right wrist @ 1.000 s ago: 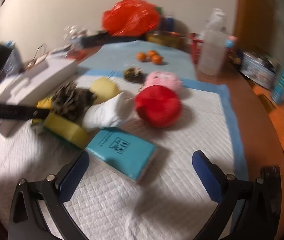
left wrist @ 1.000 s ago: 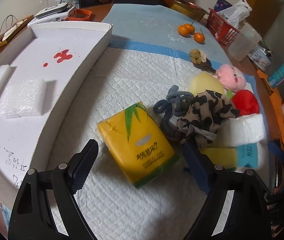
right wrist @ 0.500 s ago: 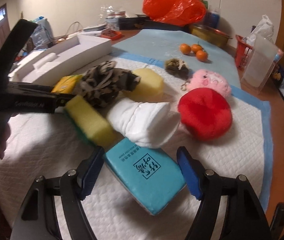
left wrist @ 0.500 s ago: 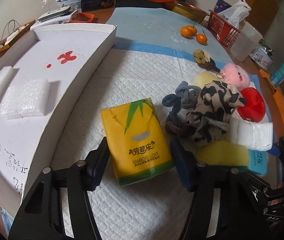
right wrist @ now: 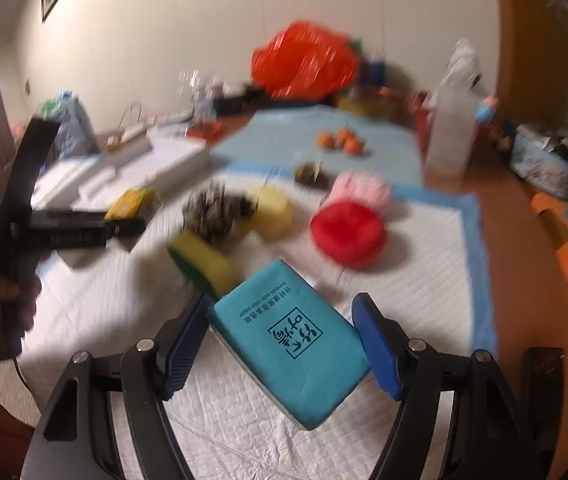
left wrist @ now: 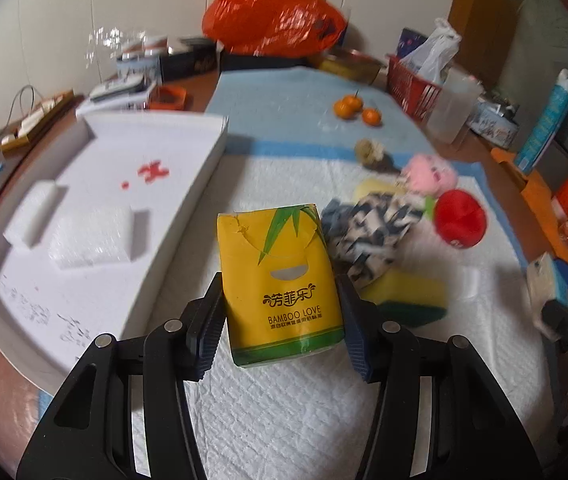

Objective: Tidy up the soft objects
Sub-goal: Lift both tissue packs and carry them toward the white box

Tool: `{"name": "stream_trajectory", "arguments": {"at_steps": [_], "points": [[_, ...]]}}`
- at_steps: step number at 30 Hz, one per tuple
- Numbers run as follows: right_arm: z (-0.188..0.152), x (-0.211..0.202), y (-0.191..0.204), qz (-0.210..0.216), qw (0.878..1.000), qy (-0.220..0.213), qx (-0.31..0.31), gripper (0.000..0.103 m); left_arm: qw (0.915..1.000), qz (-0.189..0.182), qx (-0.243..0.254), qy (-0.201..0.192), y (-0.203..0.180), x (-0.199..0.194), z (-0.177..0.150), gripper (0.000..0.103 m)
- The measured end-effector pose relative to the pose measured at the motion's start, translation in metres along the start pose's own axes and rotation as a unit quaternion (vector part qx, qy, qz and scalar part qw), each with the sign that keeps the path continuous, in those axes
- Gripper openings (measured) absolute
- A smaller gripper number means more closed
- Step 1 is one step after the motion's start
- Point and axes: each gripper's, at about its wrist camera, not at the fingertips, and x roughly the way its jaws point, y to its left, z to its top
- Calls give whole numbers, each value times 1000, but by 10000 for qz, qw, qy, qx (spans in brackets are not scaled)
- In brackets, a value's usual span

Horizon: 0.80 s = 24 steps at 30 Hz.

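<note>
Left gripper (left wrist: 282,320) jaws closing, pads pressing the yellow tissue pack (left wrist: 280,280) above the white pad's (left wrist: 284,420) near edge. Right gripper (right wrist: 280,344) clamps the blue tissue pack (right wrist: 287,344). Both look light, squashy; grip across long sides.

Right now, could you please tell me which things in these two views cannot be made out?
- Underside of the yellow tissue pack, left wrist view: faces away, with the left tongs closing on it.
- White rolled cloth, left wrist view: washed out by motion blur.
- Leopard-print cloth, right wrist view: blurred, its shape unclear.
- Far end of the teal tissue pack, right wrist view: faces away, between the right tongs.
</note>
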Motion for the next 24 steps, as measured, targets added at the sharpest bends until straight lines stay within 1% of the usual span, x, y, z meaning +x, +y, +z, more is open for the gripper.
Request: {"name": "stream_trajectory", "arguments": {"at_steps": [2,4,7,9,11,13,15,18,21,24], "points": [[11,-19,-1,-14,9994,-322,145,73,9997,7,86,-231,-3,-16,10,53],[23,-34,1,29,9978,-615,265,73,9981,5,164,-595,-2,-44,26,53],[46,-58,11,63,9939,-1075,255,73,9929,126,297,-1146,5,-89,51,53],[65,-77,22,95,9888,-1471,223,73,9881,212,384,-1475,11,-118,70,53],[80,-93,30,176,9831,-1801,289,73,9839,293,435,-1711,18,-140,82,53],[97,-108,38,354,9750,-2144,459,73,9803,395,439,-1882,26,-155,87,53],[112,-121,47,504,9667,-2433,610,73,9781,452,380,-1996,36,-163,86,53],[123,-126,66,555,9604,-2649,665,73,9807,346,271,-1904,48,-161,83,53],[122,-120,81,536,9610,-2645,604,73,9826,337,298,-1802,56,-157,78,53],[122,-108,89,617,9635,-2516,673,73,9830,302,258,-1792,65,-158,76,53]]}}
